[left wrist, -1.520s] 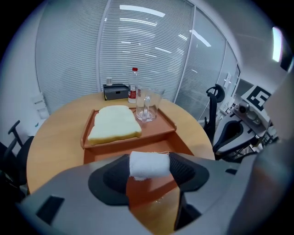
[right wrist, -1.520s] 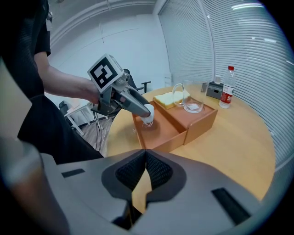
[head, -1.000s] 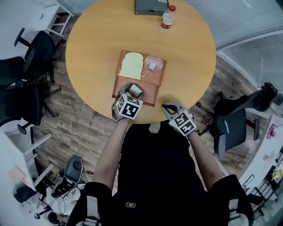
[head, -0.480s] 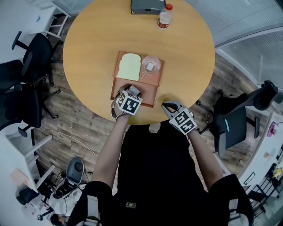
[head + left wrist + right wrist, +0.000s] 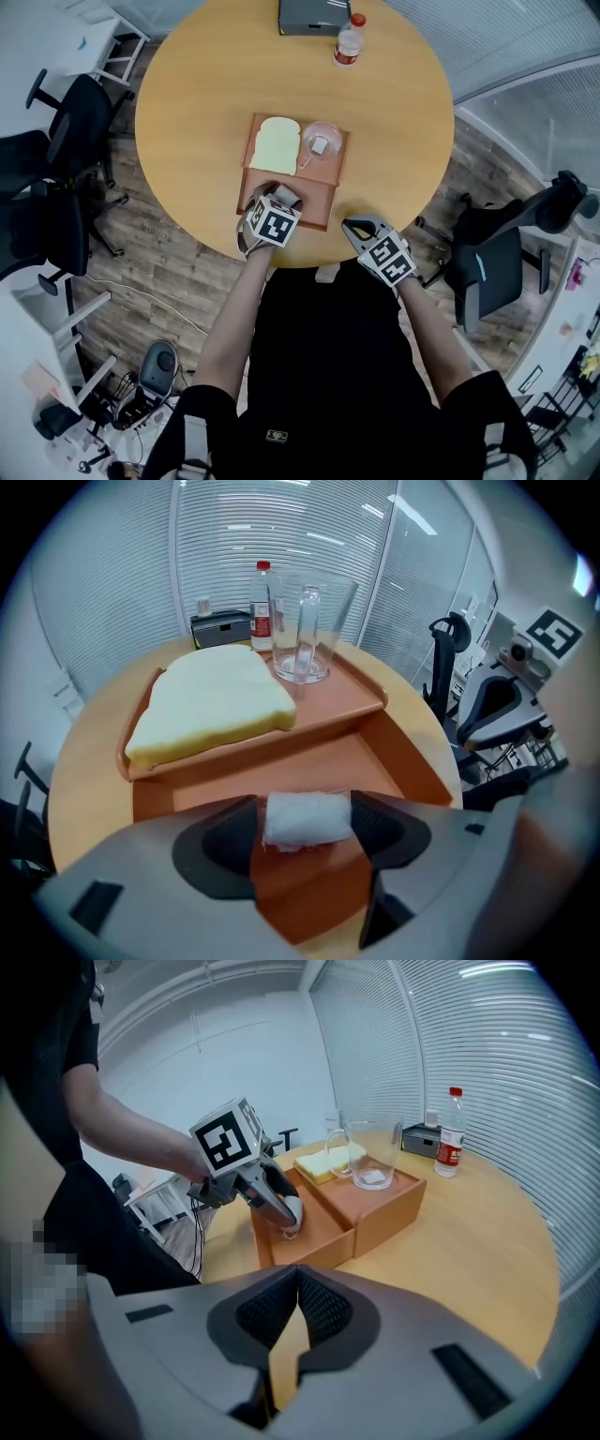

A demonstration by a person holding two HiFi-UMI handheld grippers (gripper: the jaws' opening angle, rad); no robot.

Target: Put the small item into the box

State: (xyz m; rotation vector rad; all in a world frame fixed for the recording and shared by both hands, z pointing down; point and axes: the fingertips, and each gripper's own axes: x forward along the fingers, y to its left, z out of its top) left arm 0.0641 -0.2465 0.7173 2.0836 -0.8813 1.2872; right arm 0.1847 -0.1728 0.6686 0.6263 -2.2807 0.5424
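A small white fabric roll [image 5: 307,818] lies between the pads of my left gripper [image 5: 305,841], low in the near compartment of the brown box [image 5: 394,761]. The jaws are opening and stand wide, the pads just beside the roll's ends. From above, the left gripper [image 5: 281,197] hangs over the box's [image 5: 317,197] near part. The right gripper view shows its tips [image 5: 286,1213] down inside the box [image 5: 394,1208] with the roll [image 5: 293,1209]. My right gripper [image 5: 350,226] is shut and empty, hovering at the table's near edge to the right of the box.
The box's far compartment holds a pale yellow slice-shaped sponge [image 5: 276,145] and a clear glass cup [image 5: 322,139] with a small white thing inside. A red-capped bottle [image 5: 348,42] and a dark grey case [image 5: 309,14] stand at the table's far side. Office chairs ring the round table.
The left gripper has shifted slightly over the near compartment with the roll at its tips. The right gripper has stayed where it was.
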